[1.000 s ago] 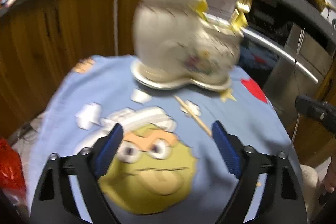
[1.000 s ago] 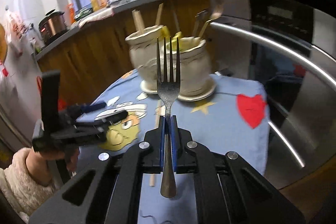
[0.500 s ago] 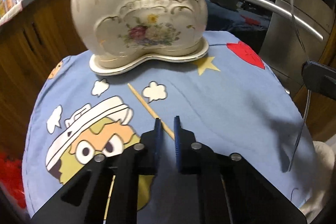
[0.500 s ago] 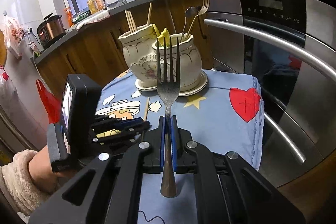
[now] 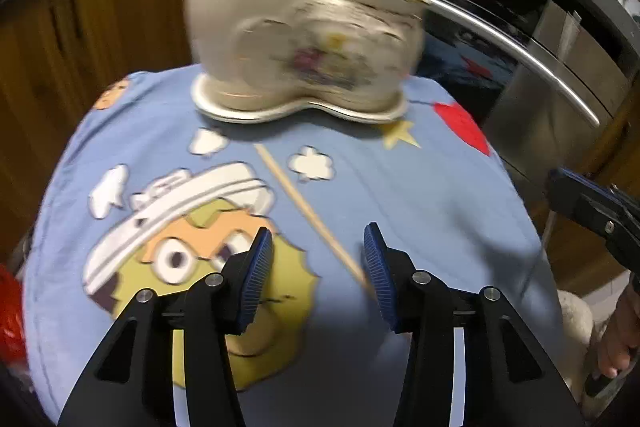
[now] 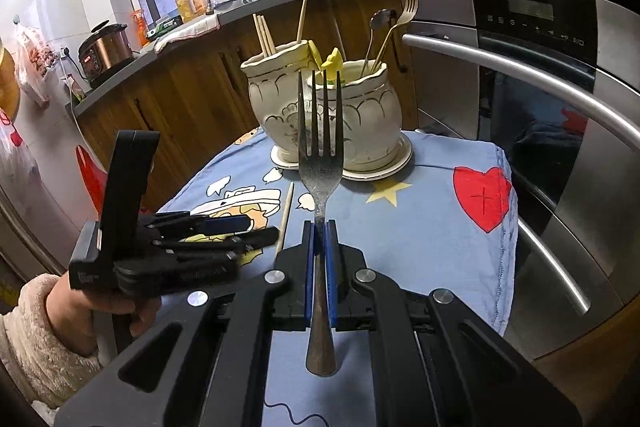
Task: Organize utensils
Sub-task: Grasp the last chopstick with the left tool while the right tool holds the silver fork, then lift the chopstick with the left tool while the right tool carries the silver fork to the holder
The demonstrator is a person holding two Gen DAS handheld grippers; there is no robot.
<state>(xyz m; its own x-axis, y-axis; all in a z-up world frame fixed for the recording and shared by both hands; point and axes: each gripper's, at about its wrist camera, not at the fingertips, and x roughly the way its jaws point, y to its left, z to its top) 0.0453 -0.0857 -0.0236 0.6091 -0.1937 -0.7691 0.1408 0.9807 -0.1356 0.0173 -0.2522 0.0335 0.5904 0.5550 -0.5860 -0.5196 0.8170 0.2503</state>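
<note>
A cream ceramic double-pot utensil holder stands on its saucer at the far side of the blue cartoon cloth. It holds chopsticks, a spoon and a fork. A single wooden chopstick lies on the cloth. My left gripper is open, its pads either side of the chopstick's near end, just above the cloth. It also shows in the right wrist view. My right gripper is shut on a steel fork, held upright, tines up, short of the holder.
A steel oven with a long handle stands right of the table. Wooden cabinets and a cluttered counter lie behind. A red bag hangs at the left edge.
My left gripper was shut half a second ago and has opened around the chopstick's near end. My right gripper still holds the fork, nearly still.
</note>
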